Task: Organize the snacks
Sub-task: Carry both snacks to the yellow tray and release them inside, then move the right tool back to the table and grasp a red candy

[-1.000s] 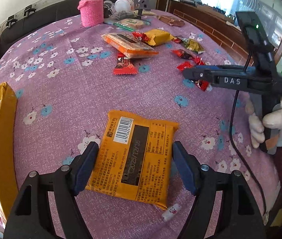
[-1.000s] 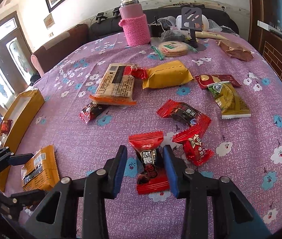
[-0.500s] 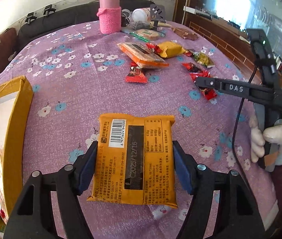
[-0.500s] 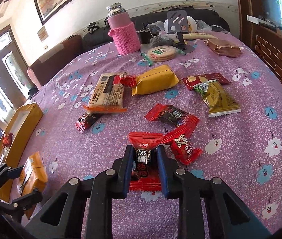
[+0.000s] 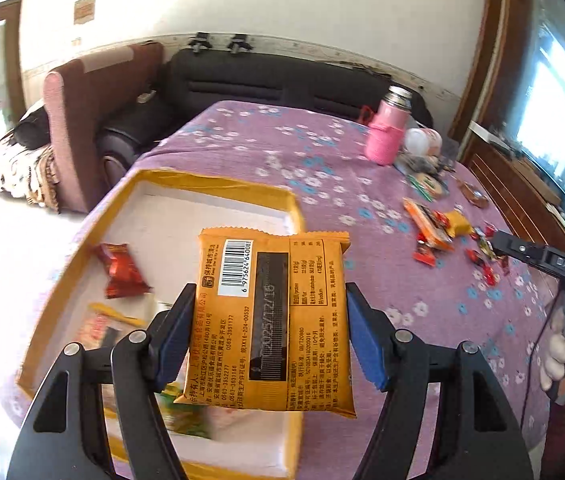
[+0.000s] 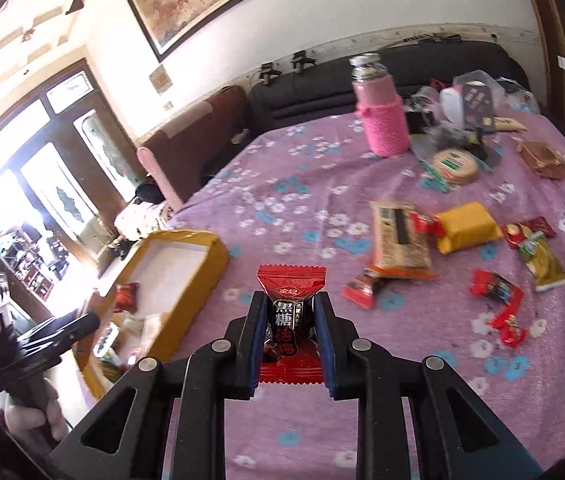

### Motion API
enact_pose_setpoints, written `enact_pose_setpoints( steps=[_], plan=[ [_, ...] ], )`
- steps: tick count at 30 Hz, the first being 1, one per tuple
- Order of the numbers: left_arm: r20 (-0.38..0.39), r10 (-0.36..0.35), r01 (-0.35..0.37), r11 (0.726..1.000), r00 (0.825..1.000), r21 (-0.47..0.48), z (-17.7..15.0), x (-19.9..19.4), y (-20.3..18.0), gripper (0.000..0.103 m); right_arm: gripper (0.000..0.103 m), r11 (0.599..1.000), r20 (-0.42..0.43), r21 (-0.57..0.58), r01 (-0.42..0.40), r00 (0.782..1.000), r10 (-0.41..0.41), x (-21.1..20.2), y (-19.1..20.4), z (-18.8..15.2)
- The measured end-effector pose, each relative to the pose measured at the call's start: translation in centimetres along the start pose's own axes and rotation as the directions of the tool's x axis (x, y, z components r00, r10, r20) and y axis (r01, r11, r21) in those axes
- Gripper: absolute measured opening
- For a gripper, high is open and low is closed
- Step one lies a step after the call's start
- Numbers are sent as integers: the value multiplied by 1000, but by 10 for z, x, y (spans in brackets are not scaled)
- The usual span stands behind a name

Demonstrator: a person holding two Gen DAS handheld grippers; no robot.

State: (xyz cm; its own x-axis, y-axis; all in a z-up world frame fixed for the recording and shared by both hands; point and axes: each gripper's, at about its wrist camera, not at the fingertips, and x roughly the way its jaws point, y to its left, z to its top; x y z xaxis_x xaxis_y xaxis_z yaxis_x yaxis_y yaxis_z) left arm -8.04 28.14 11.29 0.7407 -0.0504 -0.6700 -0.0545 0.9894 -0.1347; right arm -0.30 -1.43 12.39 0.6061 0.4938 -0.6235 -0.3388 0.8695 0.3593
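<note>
In the left wrist view, the left tool (image 5: 268, 334) was clamped on the orange biscuit packet (image 5: 272, 316), one blue pad on each side edge, the packet lifted off the surface (image 5: 322, 168) with its barcode side facing the camera. Below and ahead of the tool lay the yellow-rimmed box (image 5: 218, 184), and the packet blocked much of its near right part. Inside the box, ahead and to the left of the tool, sat a red wrapped candy (image 5: 122, 270); blurred packets lay under the left finger. Far to the right of the tool, loose snacks (image 5: 438, 228) were scattered on the cloth, with a pink bottle (image 5: 386, 136) beyond them. The right tool's body showed at the right edge.

In the right wrist view, the right tool (image 6: 291, 334) was closed narrowly on a red brown-sugar candy (image 6: 290, 320), held clear of the surface (image 6: 306, 184). The box (image 6: 186, 280) lay ahead and to the left of it; the snack pile (image 6: 402, 240) lay ahead to the right. This view alone showed the round cracker pack (image 6: 454, 166) beside the pink bottle (image 6: 382, 120), and a brown packet (image 6: 544, 158) farther right.
</note>
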Motion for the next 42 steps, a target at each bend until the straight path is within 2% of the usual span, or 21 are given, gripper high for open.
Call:
enact_pose_setpoints(
  steps=[3,6,12,19,25,27,30,34,37,39,42],
  plan=[
    [-10,49,-49,997,999,-59,12,-2,37,70,24,996,-23,-53,-65,998,64,16,51,19],
    [-28,64,-67,991,998,-115,28,10,66,70,24,987,-69,-90,-129,990,123,40,101,35],
    [-120,15,-44,969,993,-245,43,64,108,70,24,977,-193,-156,-142,975,111,120,182,36],
    [-199,-5,-57,951,980,-304,40,112,128,70,24,970,-311,-232,-71,950,-4,205,216,-4],
    [-171,-51,-11,940,984,-341,41,108,136,70,27,963,-351,-267,-32,934,-67,236,216,-23],
    [-159,-51,-5,943,986,-333,42,100,135,70,28,967,-340,-250,-40,939,-49,232,213,-21],
    [-123,-35,-6,948,992,-318,44,82,130,70,36,971,-308,-235,-44,951,-31,215,208,-15],
    [-27,32,-38,967,999,-253,48,39,107,70,46,975,-239,-218,-52,971,-2,171,196,-9],
    [56,89,-77,977,994,-199,47,2,77,73,49,978,-185,-204,-50,983,12,135,177,-10],
    [80,89,-73,981,993,-179,44,-18,55,82,51,981,-151,-191,-28,988,-1,112,159,-12],
    [130,18,1,989,991,-147,29,-42,25,83,51,991,-108,-136,7,994,-22,79,120,-14]
  ],
)
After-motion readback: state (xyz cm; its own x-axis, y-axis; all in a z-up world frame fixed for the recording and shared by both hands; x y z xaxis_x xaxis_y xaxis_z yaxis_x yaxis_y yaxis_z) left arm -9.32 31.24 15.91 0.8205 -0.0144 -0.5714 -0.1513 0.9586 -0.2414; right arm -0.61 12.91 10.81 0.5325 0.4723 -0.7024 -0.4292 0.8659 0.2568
